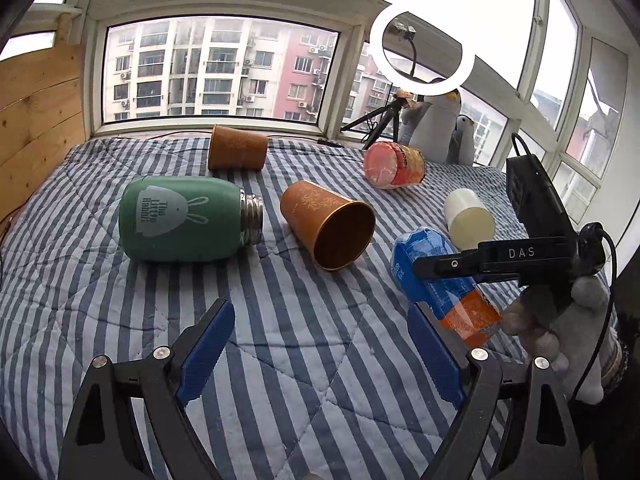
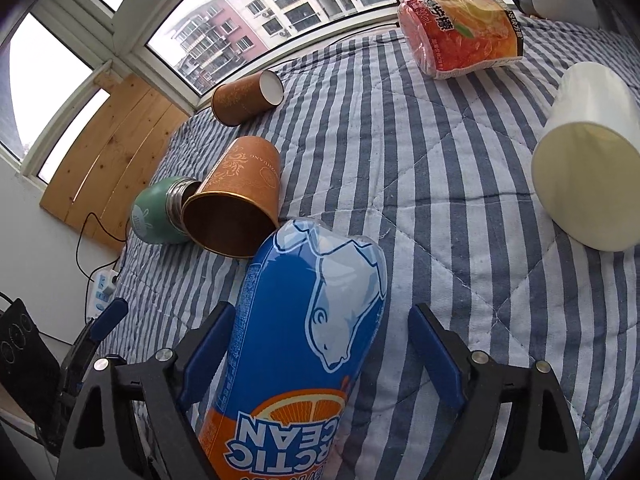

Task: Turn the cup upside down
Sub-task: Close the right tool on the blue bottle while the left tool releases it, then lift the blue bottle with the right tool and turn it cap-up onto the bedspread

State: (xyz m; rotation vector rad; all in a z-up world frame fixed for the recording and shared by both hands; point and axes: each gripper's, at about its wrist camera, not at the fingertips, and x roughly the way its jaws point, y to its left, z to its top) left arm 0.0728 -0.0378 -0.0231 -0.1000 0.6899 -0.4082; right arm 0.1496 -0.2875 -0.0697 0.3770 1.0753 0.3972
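Several cups lie on their sides on a blue-and-white striped quilt [image 1: 280,360]. A blue and orange "Arctic Ocean" cup [image 2: 304,320] lies between the fingers of my right gripper [image 2: 320,320], which is open; the left pad is close to it and the right pad stands apart. The left wrist view shows that blue cup [image 1: 432,276] at the right, under the right gripper's black finger. My left gripper [image 1: 322,320] hangs open over bare quilt, short of a brown paper cup [image 1: 328,224] whose mouth faces me.
Also on their sides are a second brown cup [image 1: 236,148], a green flask [image 1: 180,220], a red wrapped cup [image 1: 394,164] and a white cup [image 1: 468,220]. A ring light [image 1: 422,52] and plush penguins [image 1: 436,124] stand at the back. A power strip [image 2: 102,288] lies beside the bed.
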